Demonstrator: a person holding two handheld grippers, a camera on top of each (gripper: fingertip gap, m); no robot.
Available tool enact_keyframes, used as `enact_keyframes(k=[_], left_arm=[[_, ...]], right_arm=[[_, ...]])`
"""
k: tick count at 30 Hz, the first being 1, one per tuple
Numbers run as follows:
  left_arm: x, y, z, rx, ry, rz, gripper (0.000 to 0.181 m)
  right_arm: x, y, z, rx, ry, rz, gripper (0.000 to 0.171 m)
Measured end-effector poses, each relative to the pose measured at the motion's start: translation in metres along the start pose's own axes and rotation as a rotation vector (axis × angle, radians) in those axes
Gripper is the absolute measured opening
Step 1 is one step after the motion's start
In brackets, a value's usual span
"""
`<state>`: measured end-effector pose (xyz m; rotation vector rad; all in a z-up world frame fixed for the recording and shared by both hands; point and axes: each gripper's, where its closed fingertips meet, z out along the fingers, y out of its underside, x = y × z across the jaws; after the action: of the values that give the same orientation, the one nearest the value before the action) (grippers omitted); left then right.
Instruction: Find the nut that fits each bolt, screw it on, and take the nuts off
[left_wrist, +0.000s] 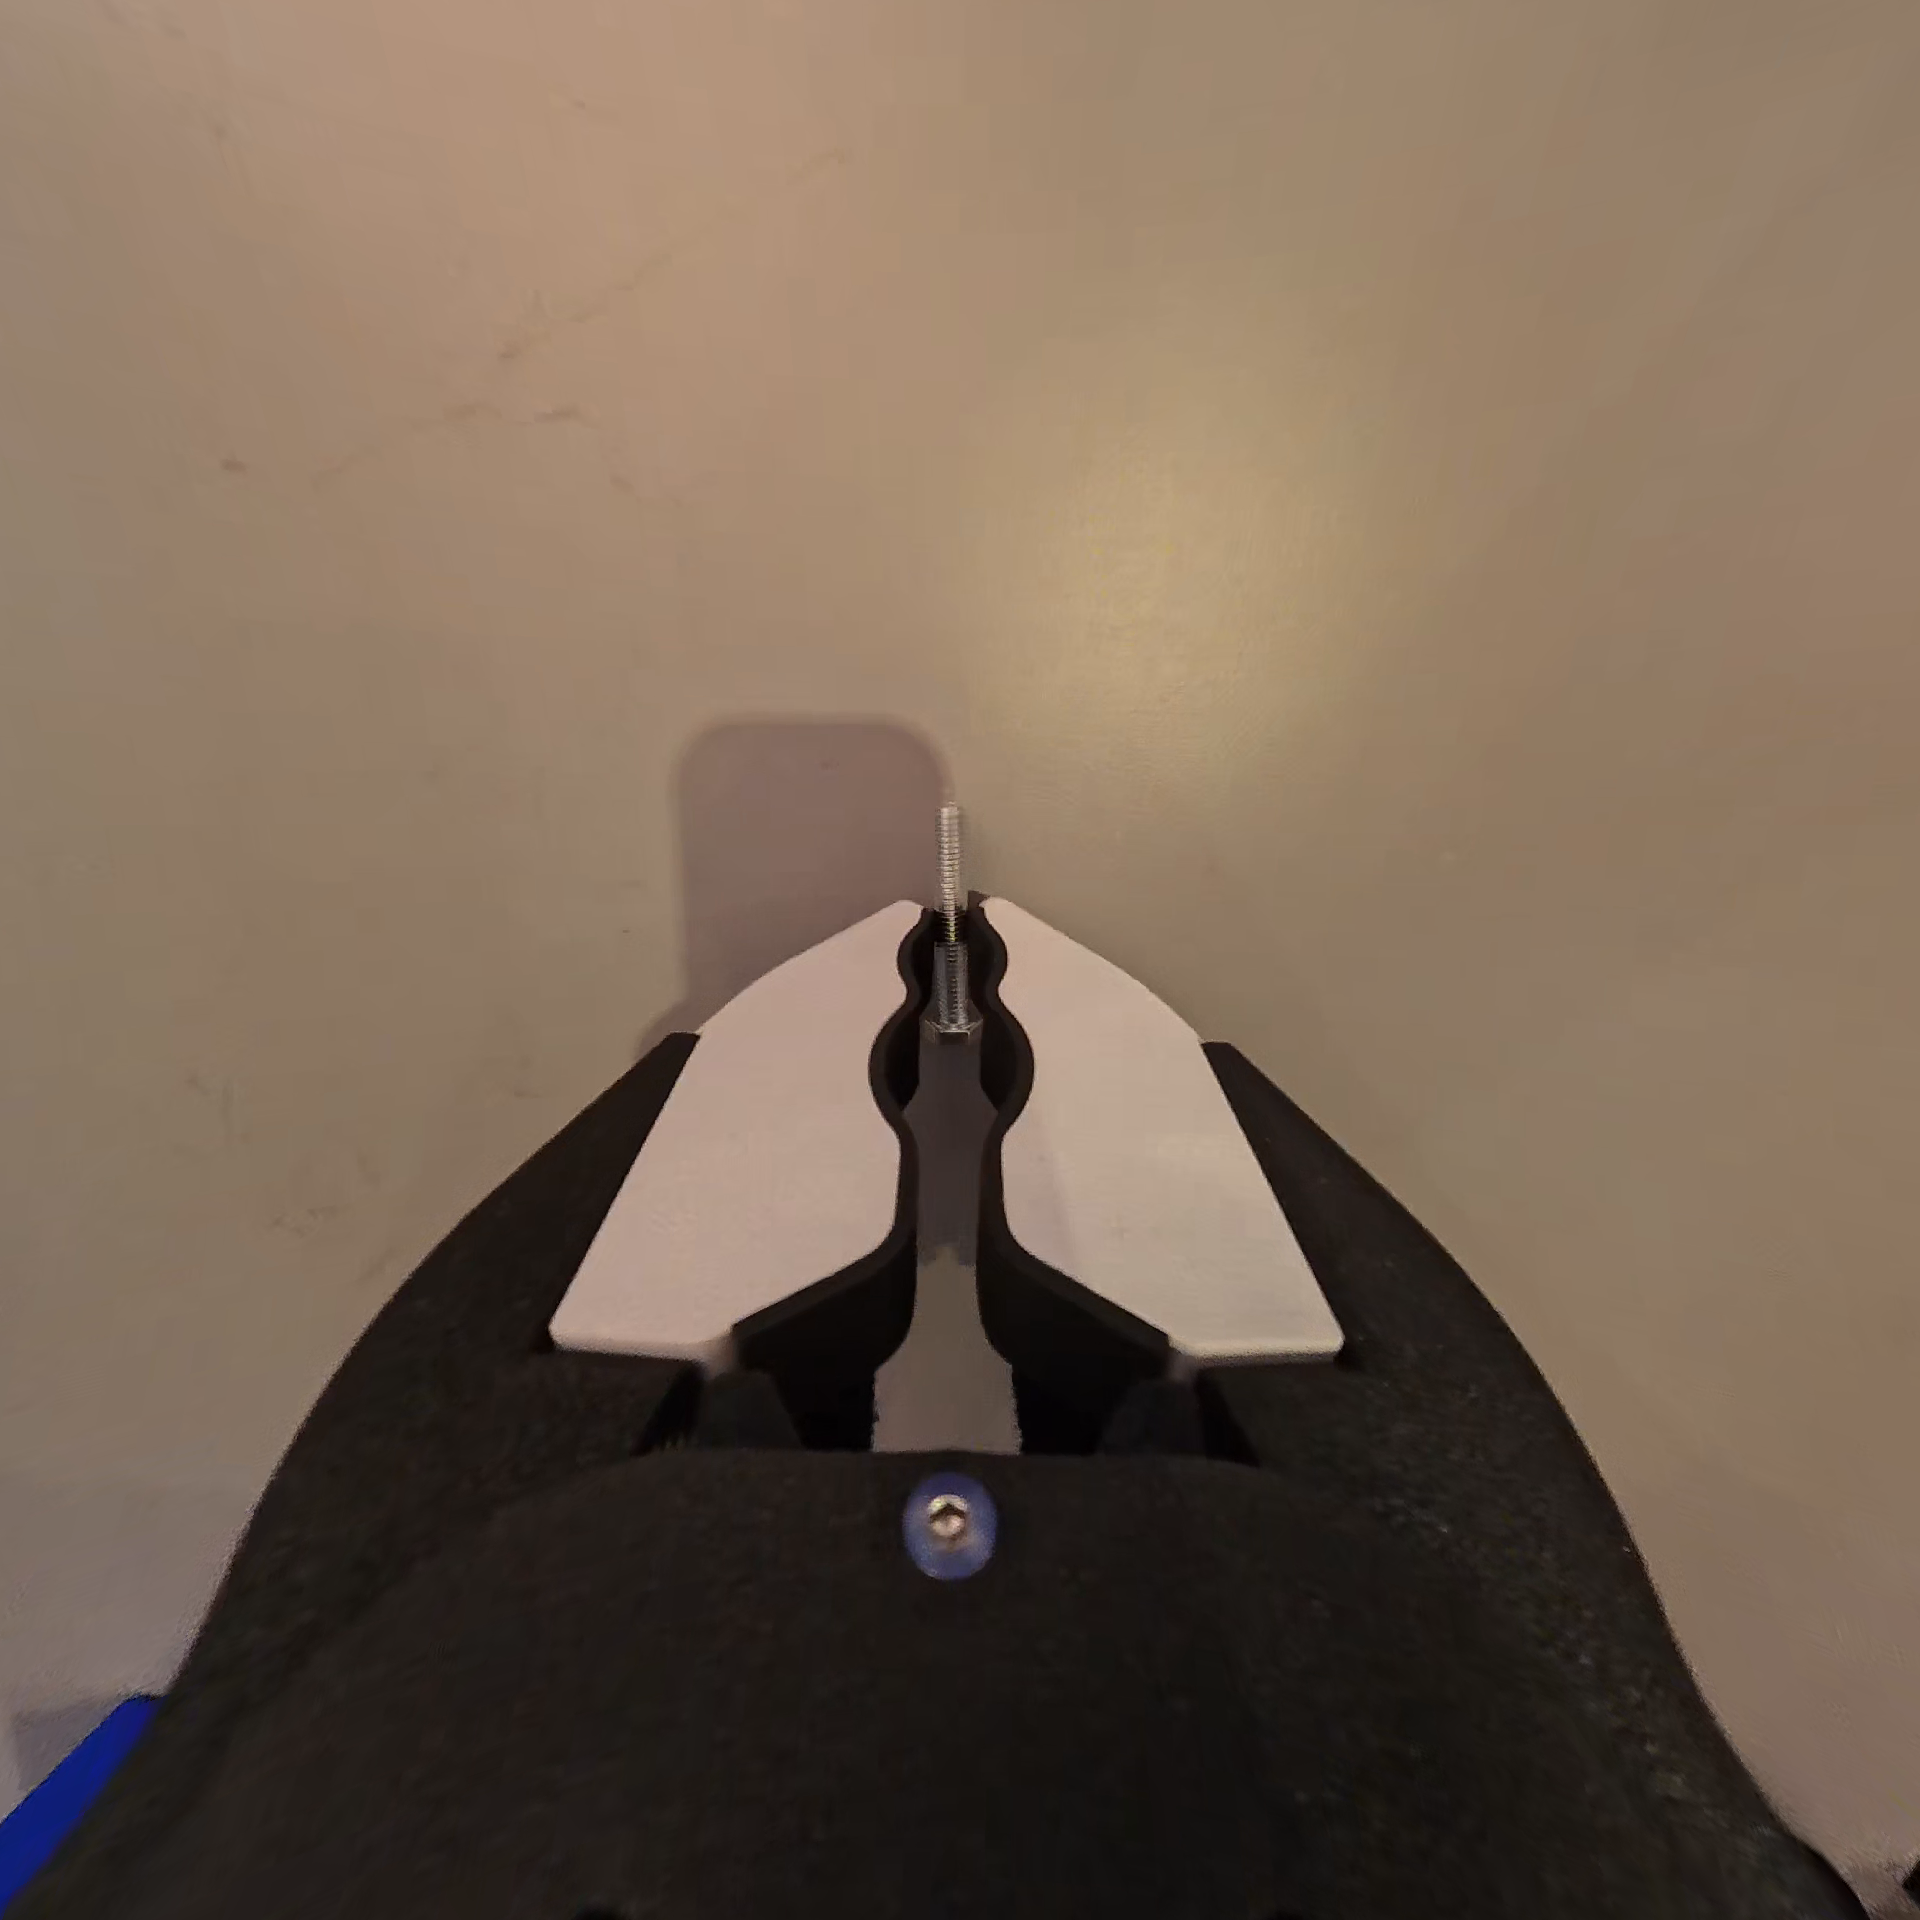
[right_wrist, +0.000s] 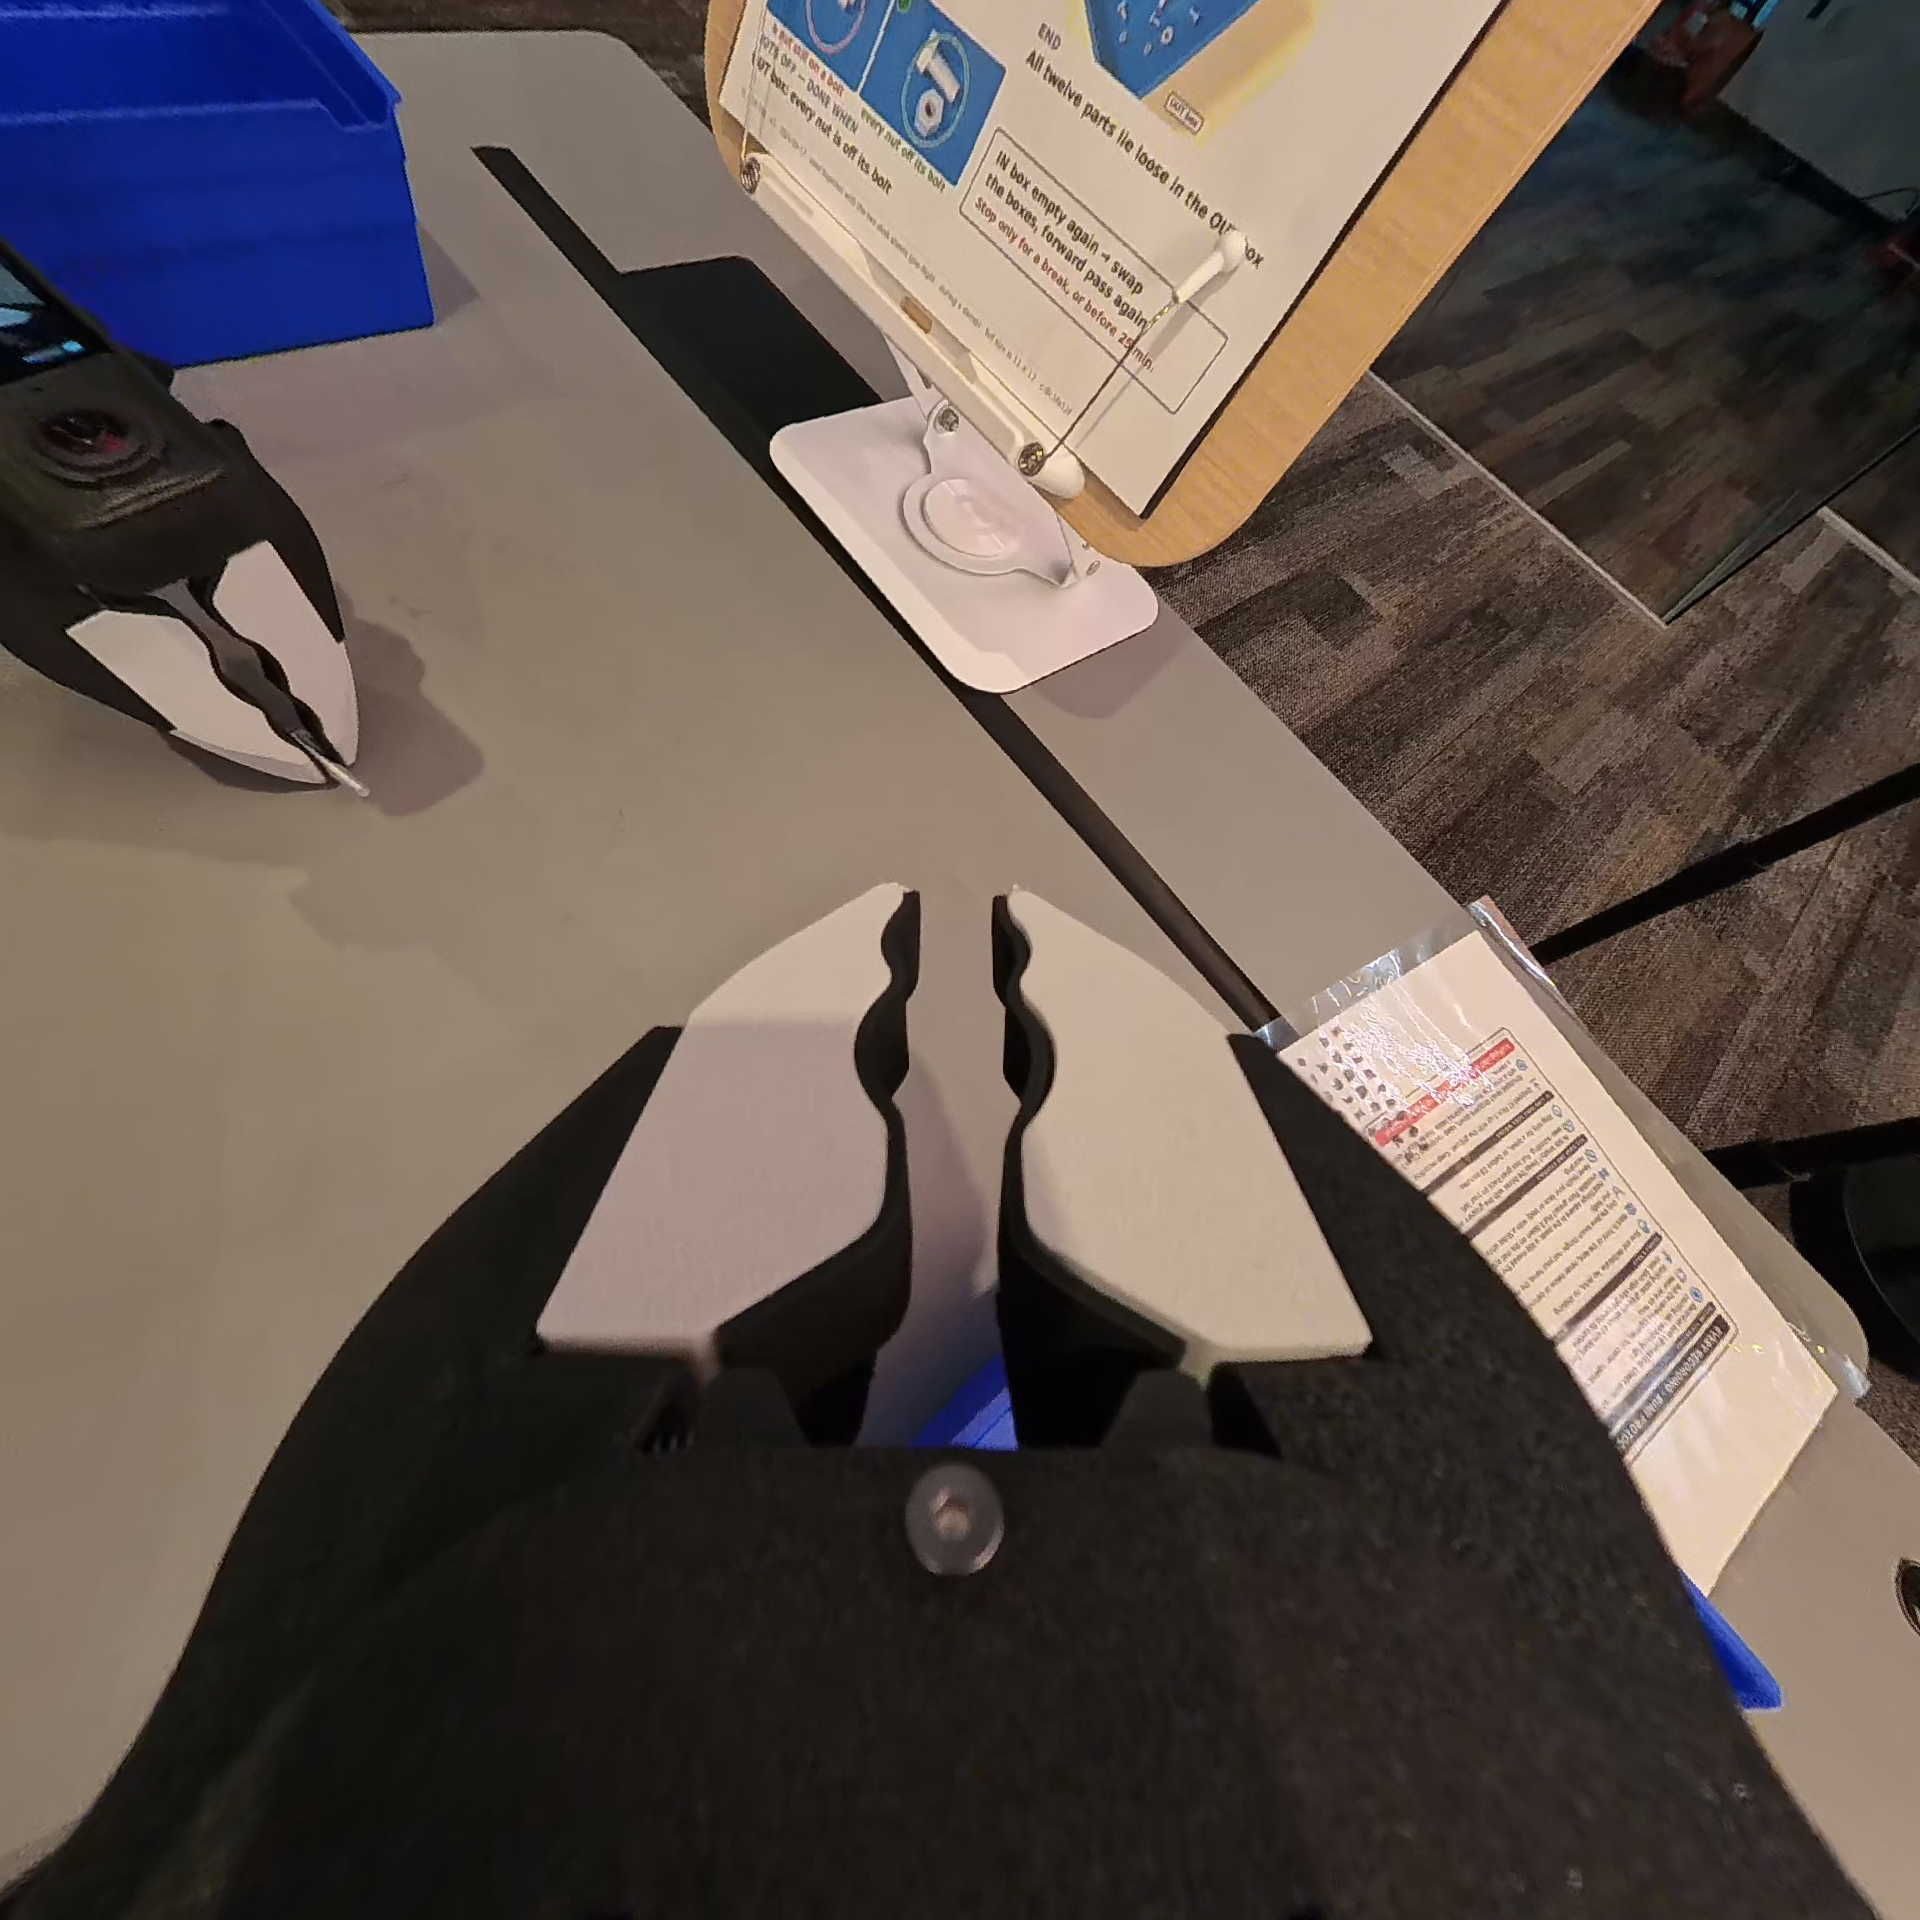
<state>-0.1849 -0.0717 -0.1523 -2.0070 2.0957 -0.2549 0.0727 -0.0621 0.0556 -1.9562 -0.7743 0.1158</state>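
The bolt (left_wrist: 949, 914) is sitting lengthwise between the fingers of my left gripper (left_wrist: 951, 906), its hex head back in the scalloped channel and its threaded end poking out past the tips, pointing down at the grey table (left_wrist: 1351, 520). In the right wrist view I am seeing the same gripper at far left, low over the table, with the thread tip (right_wrist: 348, 781) just at or above the surface; I cannot tell if it is touching. The jaws are closing tight on the shank, with only the bolt's width between them.

My right gripper (right_wrist: 956, 902) is carrying nothing, its jaws standing a narrow gap apart over bare table. No nut is showing in either view. I am judging the next need to be a matching nut, probably from the blue bin (right_wrist: 208, 177) at far left. I should be keeping the bolt steady and its thread clear of the table, so a nut can start square.
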Motion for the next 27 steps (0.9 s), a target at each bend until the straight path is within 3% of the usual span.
enact_keyframes(k=[4, 8, 12, 15, 18, 21, 27], left_arm=[[-0.008, -0.002, -0.015, 0.064, -0.069, -0.050, 0.026], [-0.023, 0.017, -0.076, 0.154, -0.209, -0.120, 0.019], [-0.050, 0.095, -0.165, 0.103, -0.368, -0.280, 0.022], [-0.059, 0.170, -0.211, 0.087, -0.353, -0.514, 0.018], [-0.066, 0.249, -0.211, 0.002, -0.314, -0.714, 0.011], [-0.072, 0.316, -0.187, -0.174, -0.330, -0.718, 0.013], [-0.083, 0.369, -0.163, -0.414, -0.353, -0.421, 0.015]], right_arm=[[0.001, 0.003, 0.001, -0.012, -0.005, -0.005, 0.013], [0.004, 0.002, -0.004, 0.009, 0.000, 0.010, 0.013], [0.004, -0.003, -0.010, 0.045, 0.000, 0.019, 0.013], [0.004, -0.006, -0.013, 0.057, -0.001, 0.019, 0.013], [0.002, -0.007, -0.010, 0.060, -0.017, 0.021, 0.013], [-0.001, -0.004, -0.003, 0.036, -0.028, 0.017, 0.013], [-0.007, 0.002, 0.007, -0.004, -0.047, 0.008, 0.013]])
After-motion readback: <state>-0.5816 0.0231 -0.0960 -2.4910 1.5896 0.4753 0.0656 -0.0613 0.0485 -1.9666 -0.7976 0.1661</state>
